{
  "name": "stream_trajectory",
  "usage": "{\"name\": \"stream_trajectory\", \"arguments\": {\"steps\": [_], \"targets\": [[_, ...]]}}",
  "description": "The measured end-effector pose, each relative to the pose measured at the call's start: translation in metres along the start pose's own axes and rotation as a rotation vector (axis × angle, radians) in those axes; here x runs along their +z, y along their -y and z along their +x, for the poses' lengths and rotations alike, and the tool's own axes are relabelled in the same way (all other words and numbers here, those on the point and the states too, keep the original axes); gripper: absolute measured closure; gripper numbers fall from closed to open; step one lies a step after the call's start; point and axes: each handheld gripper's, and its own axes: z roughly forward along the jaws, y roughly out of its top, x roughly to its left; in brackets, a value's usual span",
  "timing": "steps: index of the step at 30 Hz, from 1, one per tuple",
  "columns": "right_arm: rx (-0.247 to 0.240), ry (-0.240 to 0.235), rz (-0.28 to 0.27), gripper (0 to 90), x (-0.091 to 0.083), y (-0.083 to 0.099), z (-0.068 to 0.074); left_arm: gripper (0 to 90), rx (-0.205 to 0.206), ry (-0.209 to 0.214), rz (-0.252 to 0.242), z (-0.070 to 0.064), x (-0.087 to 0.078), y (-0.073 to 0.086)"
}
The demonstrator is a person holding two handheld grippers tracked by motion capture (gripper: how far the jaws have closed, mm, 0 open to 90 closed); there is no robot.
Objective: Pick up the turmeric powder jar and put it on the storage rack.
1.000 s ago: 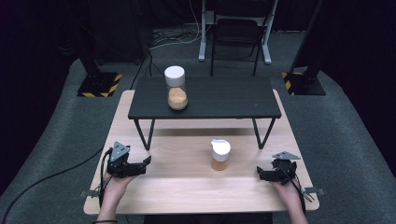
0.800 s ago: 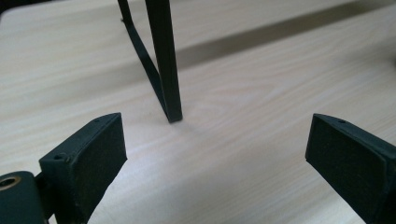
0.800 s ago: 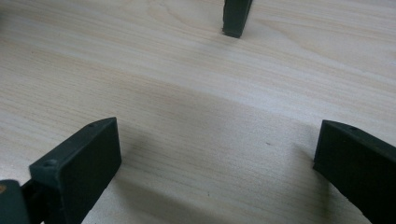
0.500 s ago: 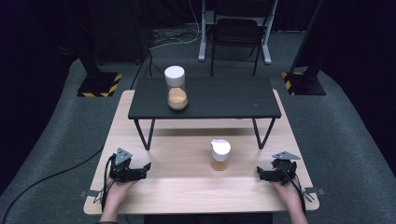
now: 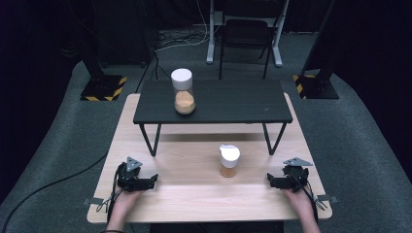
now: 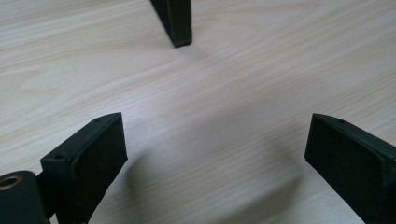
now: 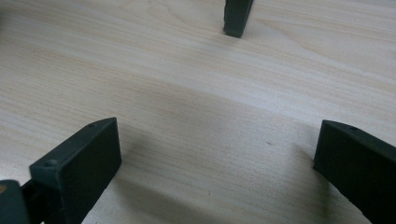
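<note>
Now the left gripper (image 5: 145, 182) has drawn back, jaws spread like the right gripper's (image 5: 278, 181); jar (image 5: 229, 160) untouched.

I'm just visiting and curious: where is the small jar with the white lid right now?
In the high view, the small jar stands upright on the wooden table, in front of the black shelf, nearer the right claw than the left claw.

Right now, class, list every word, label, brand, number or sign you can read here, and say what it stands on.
None can be read.
The white-lidded clear jar of orange powder on the black shelf and the small white-capped jar on the wooden table carry no legible label.
</note>
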Motion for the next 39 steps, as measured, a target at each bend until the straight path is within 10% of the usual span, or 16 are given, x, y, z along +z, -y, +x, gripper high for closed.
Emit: {"name": "stream_trajectory", "arguments": {"steps": [20,39], "targets": [[0.024,-0.016,-0.017,5.1,-0.004,0.003,-0.005,2.3,-0.025,0.026,0.013,0.005,0.005,-0.001],[0.023,-0.095,-0.159,5.6,-0.033,0.007,-0.001,2.2,-0.025,0.026,0.013,0.005,0.005,-0.001]]}}
